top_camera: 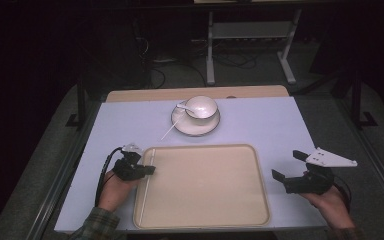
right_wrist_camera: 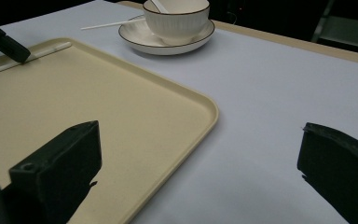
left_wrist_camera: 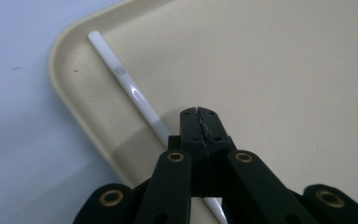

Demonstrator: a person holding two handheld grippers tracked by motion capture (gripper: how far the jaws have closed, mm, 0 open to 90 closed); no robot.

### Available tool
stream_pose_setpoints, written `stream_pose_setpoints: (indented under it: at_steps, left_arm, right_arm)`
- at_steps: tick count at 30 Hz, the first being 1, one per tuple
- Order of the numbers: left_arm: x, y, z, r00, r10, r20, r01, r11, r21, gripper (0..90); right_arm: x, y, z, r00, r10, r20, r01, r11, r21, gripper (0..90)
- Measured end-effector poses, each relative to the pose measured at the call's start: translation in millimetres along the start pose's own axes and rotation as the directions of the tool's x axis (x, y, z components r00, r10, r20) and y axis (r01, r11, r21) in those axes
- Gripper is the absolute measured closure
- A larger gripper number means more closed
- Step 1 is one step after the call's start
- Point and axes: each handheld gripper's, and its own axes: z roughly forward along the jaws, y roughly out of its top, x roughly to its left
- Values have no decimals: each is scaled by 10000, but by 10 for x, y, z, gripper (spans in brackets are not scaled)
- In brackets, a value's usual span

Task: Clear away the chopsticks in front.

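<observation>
Left jaws: the jaws of the left gripper (left_wrist_camera: 197, 112) are pressing together over a white chopstick (left_wrist_camera: 121, 74), whose shaft is passing beneath the tips; whether they are actually pinching it or just hanging above it cannot be told.
Left gripper: it is sitting at the near left edge of the tray, pointing inward across the rim, with a hand (top_camera: 114, 189) gripping it from below and a black cable looping off to its left.
Chopstick: it is lying inside the tray along the left rim, running from the far left corner back under the left gripper; its far end is resting just short of that corner.
Right jaws: the jaws of the right gripper (top_camera: 289, 167) are standing wide apart and holding nothing.
Right gripper: it is hovering over the bare desk just to the right of the tray, well apart from the chopstick, with a grey three-cornered plate on top and the other hand (top_camera: 330, 202) holding it.
Tray: the beige tray (top_camera: 205, 187) is lying flat on the near middle of the desk, between the two grippers.
Second chopstick: another white chopstick (top_camera: 172, 128) is lying on the desk beyond the tray, its far end leaning on the saucer.
Saucer and bowl: a white saucer (top_camera: 195, 126) is sitting farther back, carrying a white bowl (top_camera: 200, 106) with a spoon (top_camera: 185, 106) resting in it.
Desk: the pale desk (top_camera: 265, 125) is carrying everything.
</observation>
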Motion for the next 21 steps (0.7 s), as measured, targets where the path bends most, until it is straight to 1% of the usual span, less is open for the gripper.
stream_pose_setpoints:
  at_steps: [3, 4, 9, 12, 14, 15, 16, 18, 21]
  left_arm:
    - [31, -4, -26, 9999, -78, -88, 77, 9999, -73, 897]
    - [58, -10, -43, 9997, -203, -153, 201, 9997, -118, 897]
    - [100, -18, -48, 9995, -308, -104, 306, 9994, -163, 897]
    - [99, -12, -49, 9996, -271, -97, 269, 9995, -167, 897]
    - [97, -1, -59, 9995, -305, -54, 303, 9992, -254, 896]
    - [98, 9, -67, 9996, -279, -2, 279, 9991, -317, 889]
    - [101, 41, -81, 9998, -208, -77, 205, 9989, -419, 882]
    - [109, 59, -86, 9998, -173, -64, 170, 9987, -473, 870]
    - [137, 112, -86, 9999, -129, -82, 125, 9987, -490, 819]
  right_arm:
    - [-1, 0, 1, 10000, -2, 0, 2, 10000, 7, 0]
    - [0, 0, 0, 10000, -2, -2, 2, 10000, 4, 0]
    - [1, -1, 2, 10000, 1, -5, -1, 10000, 12, 0]
    - [-1, -2, 4, 10000, 2, -10, -2, 10000, 19, 0]
    - [-2, -3, 4, 10000, 19, -8, -19, 10000, 24, 0]
    - [-2, -3, 7, 10000, 22, -9, -22, 10000, 29, 0]
    - [-3, -4, 9, 10000, 19, -7, -19, 10000, 30, 0]
    - [-2, -4, 12, 10000, 24, -7, -24, 10000, 32, 0]
    - [-1, -5, 17, 10000, 8, -8, -8, 10000, 49, 0]
